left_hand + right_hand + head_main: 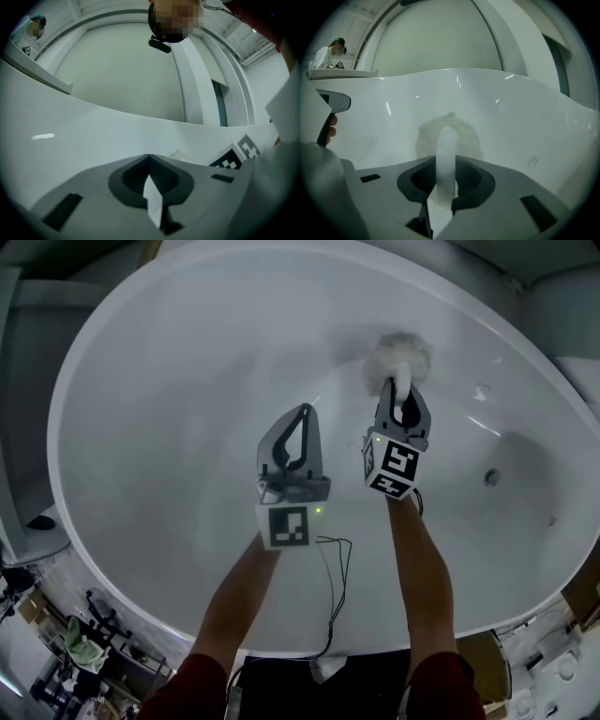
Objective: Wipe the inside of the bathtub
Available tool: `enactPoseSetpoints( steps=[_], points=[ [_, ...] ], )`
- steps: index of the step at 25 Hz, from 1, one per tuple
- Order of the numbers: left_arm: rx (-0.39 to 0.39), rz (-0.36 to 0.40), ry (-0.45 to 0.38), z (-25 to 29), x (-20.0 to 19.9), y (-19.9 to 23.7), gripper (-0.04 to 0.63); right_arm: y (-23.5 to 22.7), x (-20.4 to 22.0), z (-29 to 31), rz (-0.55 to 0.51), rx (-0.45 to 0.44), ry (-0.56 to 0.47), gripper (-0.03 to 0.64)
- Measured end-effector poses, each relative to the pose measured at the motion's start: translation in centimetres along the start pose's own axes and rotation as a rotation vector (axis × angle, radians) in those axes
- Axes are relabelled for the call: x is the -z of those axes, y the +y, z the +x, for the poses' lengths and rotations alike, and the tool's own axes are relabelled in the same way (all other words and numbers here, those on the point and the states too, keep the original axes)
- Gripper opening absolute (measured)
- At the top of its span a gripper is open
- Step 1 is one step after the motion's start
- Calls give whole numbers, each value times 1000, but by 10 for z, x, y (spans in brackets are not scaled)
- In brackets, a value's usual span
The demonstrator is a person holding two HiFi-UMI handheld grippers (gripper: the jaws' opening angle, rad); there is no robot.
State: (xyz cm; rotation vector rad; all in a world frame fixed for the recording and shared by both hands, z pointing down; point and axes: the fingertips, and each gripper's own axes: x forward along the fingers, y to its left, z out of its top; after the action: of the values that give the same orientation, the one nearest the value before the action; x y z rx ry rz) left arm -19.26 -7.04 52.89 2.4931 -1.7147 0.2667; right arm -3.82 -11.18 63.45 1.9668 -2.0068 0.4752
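Bathtub: a white oval bathtub filled most of the head view, its inner wall glossy, with small glints of light on it.
Scrubber: a fluffy, pale round scrubber lay against the far inner wall of the bathtub, just ahead of the right gripper. In the right gripper view its puff sat flat on the white wall.
Handle: a white looped handle ran from the puff straight back between the right jaws.
Right gripper: the right gripper reached over the basin, jaws clamped on the handle from both sides, its marker cube towards the person.
Left gripper: the left gripper hung over the middle of the basin, beside the right one and apart from the scrubber. Its jaws met at the tips with nothing held between them.
Drain fitting: a small round metal fitting sat on the wall at the right, well apart from both grippers.
Cable: a thin dark cable trailed from the left gripper back over the near rim.
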Motion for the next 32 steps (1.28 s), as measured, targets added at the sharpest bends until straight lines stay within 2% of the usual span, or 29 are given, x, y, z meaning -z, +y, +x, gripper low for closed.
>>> enactPoseSetpoints(
  steps=[3, 6, 16, 22, 27, 32],
  points=[
    [-36, -3, -5, 3, 1, 42, 15, 43, -5, 30, -17, -18, -9, 94],
    [-55, -14, 0, 7, 1, 54, 15, 57, -11, 48, -27, -14, -10, 94],
    [-43, -10, 34, 20, 14, 56, 15, 64, -11, 60, -43, 51, -52, 94],
    [-26, -4, 52, 30, 26, 43, 15, 62, -7, 61, -78, 12, -53, 94],
    [-4, 14, 61, 34, 29, 29, 15, 61, -4, 58, -150, -31, -35, 92],
    [23, 19, 52, 30, 26, 17, 15, 56, -6, 49, -183, -29, -50, 93]
  ],
)
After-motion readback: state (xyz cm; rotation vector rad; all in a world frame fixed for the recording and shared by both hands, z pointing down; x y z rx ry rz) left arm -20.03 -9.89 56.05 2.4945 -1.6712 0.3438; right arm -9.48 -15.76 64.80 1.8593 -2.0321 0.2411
